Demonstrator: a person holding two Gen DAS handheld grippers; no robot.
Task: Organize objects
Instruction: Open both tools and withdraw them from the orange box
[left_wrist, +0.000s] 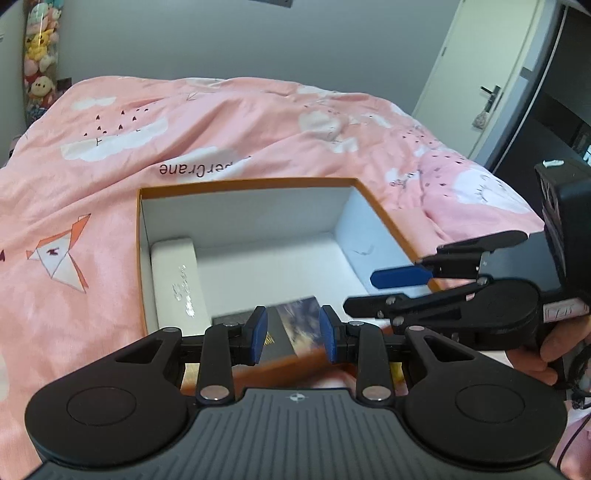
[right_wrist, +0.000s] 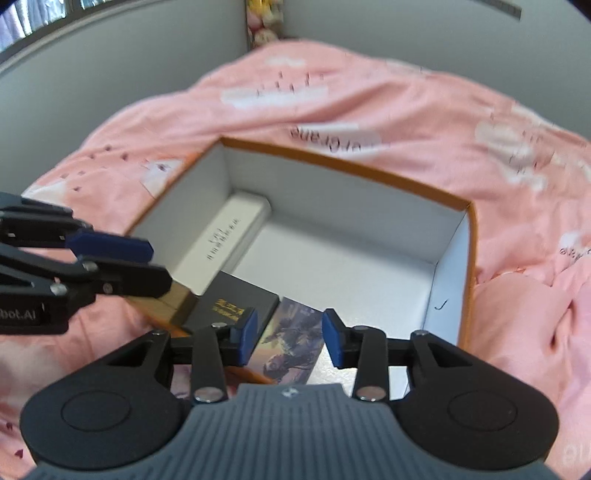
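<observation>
An open orange box with a white inside (left_wrist: 243, 184) (right_wrist: 469, 236) lies on a pink bed. In it lie a long white case (left_wrist: 177, 273) (right_wrist: 229, 236), a black box with gold print (left_wrist: 273, 339) (right_wrist: 229, 306) and a picture-printed box (left_wrist: 299, 321) (right_wrist: 291, 339). My left gripper (left_wrist: 293, 334) is open over the box's near edge, above the black and picture boxes, holding nothing. My right gripper (right_wrist: 286, 341) is open above the picture box, also empty. It shows in the left wrist view (left_wrist: 399, 291), and the left gripper shows in the right wrist view (right_wrist: 122, 262).
The pink quilt (left_wrist: 221, 122) (right_wrist: 406, 96) with cloud and crane prints surrounds the box, rumpled at the right. Stuffed toys (left_wrist: 38, 55) hang at the far left corner. A white door (left_wrist: 491, 77) and a dark cabinet stand at the right.
</observation>
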